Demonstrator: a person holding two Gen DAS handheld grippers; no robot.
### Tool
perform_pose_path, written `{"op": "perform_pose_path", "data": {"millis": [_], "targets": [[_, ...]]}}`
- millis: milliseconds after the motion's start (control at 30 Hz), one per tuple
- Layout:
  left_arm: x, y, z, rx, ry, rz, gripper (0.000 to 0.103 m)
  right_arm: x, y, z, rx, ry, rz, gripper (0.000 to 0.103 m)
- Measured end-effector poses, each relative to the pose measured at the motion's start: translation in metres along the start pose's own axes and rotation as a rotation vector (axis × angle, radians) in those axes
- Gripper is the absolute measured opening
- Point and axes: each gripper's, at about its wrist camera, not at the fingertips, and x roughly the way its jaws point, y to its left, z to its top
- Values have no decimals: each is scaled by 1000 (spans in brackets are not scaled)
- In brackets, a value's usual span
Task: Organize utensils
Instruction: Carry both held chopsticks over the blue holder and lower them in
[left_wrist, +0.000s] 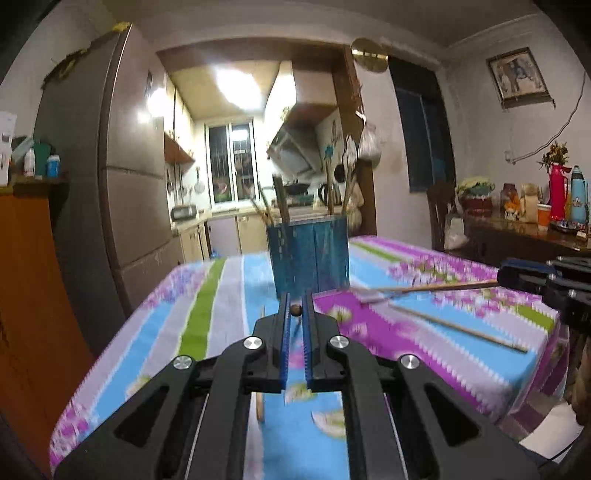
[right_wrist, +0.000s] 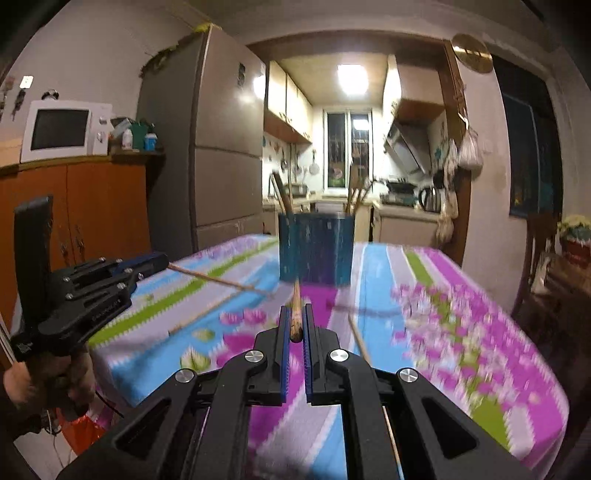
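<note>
Both the left gripper (left_wrist: 295, 308) and the right gripper (right_wrist: 295, 319) have their fingers clamped on a chopstick (right_wrist: 296, 314), held above the tabletop (right_wrist: 388, 266). The step in hand looks like carrying them to the blue holder (right_wrist: 316, 251) at frame centre; next, tip each end over its rim, while another chopstick (left_wrist: 461, 326) lies at lower right

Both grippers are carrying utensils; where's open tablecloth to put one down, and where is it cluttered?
Free: the tablecloth right of the blue holder, and the near-left stretch. Crowded: in front of the holder, where loose chopsticks lie.
</note>
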Motion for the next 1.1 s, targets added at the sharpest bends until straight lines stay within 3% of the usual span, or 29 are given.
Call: {"op": "perform_pose_path", "data": {"millis": [300,700,1100], "targets": [[20,4,49,10,-63,-20,5,12,-22,62,-29,-75,41,7],[49,13,102,13,-37,-63,5,64,-51,129,-23,-40,86,7],[51,11,152,53,38,-102,5,77,-64,157,-13,-93,77,7]]}}
